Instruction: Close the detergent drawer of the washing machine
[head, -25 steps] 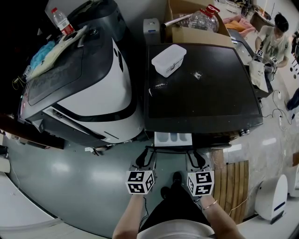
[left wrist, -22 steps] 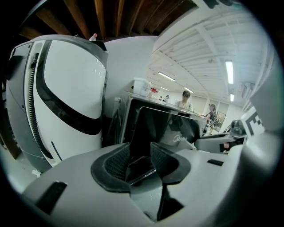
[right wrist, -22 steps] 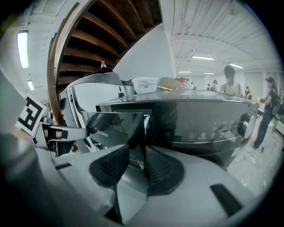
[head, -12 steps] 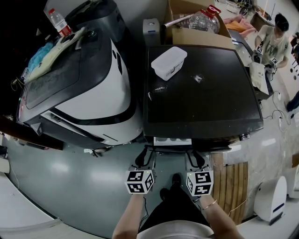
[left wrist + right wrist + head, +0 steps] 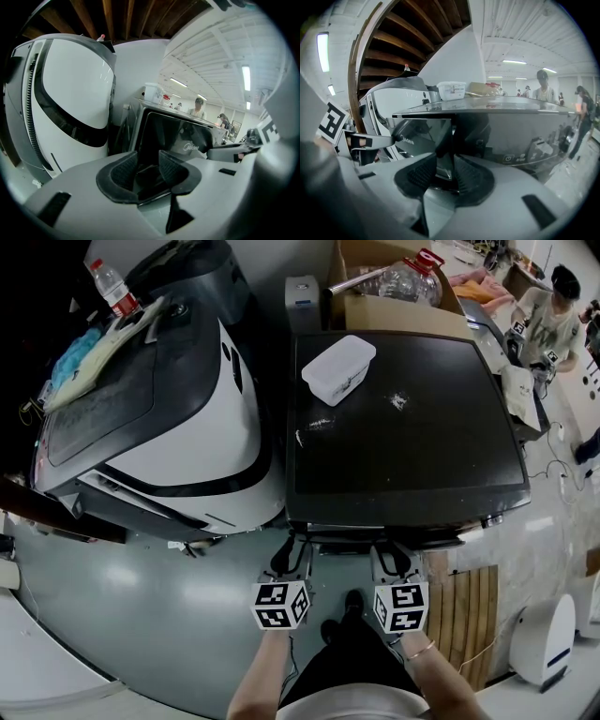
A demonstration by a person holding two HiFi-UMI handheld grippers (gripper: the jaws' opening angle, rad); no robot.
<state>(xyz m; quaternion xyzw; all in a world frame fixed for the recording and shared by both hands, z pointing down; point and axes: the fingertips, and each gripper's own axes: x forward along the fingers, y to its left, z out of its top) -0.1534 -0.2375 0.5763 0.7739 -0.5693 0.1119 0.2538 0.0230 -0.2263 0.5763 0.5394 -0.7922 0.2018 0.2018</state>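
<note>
Two tools at the drawer front

Both stood partly open, pads gripping nothing: the left tool point(image 5: 291, 550) and right tool point(image 5: 392, 555) sat side by side against the washing machine point(image 5: 403, 427). Its detergent drawer point(image 5: 345, 529) lay almost flush with the front, between them

"midea" logo point(image 5: 190, 149) — on dark front panel of washing machine point(image 5: 164, 131); nothing else legible.

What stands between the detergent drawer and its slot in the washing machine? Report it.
Nothing visible does. The detergent drawer sits almost fully in the washing machine, only a thin strip showing under the top's front edge. The left claw and right claw are at its front panel, with no object between.
</note>
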